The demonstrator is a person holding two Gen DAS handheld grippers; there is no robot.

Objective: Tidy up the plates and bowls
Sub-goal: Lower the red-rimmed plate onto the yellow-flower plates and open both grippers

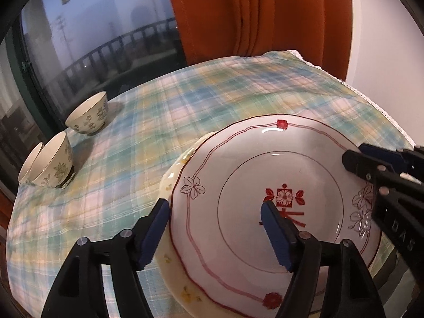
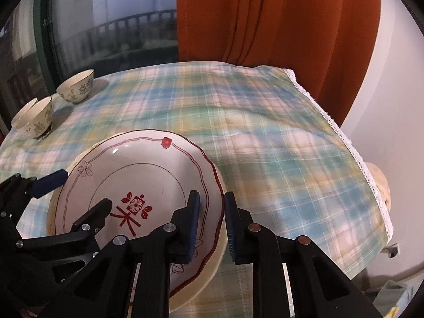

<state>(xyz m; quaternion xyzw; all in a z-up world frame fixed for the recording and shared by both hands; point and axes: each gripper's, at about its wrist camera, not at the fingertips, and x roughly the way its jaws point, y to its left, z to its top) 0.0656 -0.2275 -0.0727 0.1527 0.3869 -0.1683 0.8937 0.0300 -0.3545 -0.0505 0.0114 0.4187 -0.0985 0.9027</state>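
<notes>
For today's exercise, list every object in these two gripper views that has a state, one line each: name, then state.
Red-patterned plate: stacked on the cream plate, right edge pinched.
Cream plate: flat on the tablecloth, underneath.
Bowls: upright, empty inside as far as shown, far left.
Left gripper: open, fingers astride the plate's left rim.
Right gripper: shut on the red-patterned plate's rim.
Curtain: drawn aside, window uncovered.

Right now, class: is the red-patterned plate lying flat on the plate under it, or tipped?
Tipped. The red-patterned plate leans on the cream plate beneath; its right rim sits raised between the right gripper fingers, casting shadow on the tablecloth.
</notes>
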